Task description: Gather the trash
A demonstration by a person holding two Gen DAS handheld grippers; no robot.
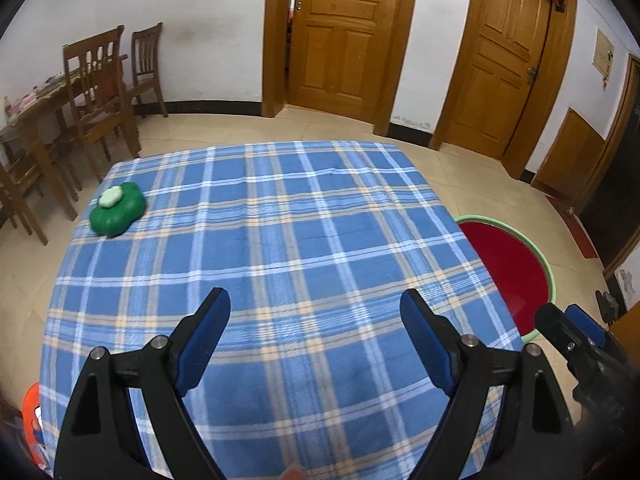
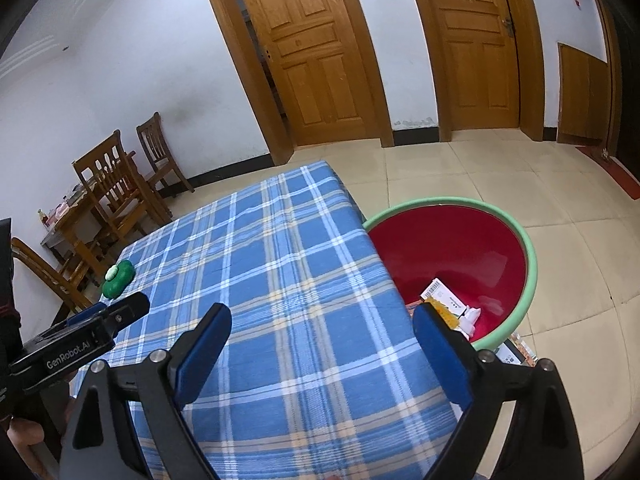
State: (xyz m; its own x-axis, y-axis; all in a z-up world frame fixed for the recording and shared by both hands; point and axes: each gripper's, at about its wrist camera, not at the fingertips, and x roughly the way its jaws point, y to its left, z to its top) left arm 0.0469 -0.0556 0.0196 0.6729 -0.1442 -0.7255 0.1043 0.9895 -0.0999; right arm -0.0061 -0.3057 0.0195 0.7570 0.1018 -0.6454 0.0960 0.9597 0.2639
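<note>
Claws: left claw (image 1: 315, 312) wide open, empty, above tablecloth (image 1: 280, 240); right claw (image 2: 322, 326) likewise, beside basin (image 2: 532, 256).

Table: the blue plaid-clothed table (image 1: 280, 248) stood in front of two wooden panel doors (image 1: 340, 36).
Far left corner: a green flower-shaped plastic container (image 1: 118, 210) sat on the cloth.
Right — on the floor: a red green-rimmed plastic basin (image 2: 452, 256) beside the table.
In the basin: a white barcoded paper box (image 2: 444, 294) among other scraps.
Left, behind: brown wooden chairs (image 1: 100, 92) at a second table.

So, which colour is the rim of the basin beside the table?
Light green rim, red inside; right wrist view shows it best.
</note>
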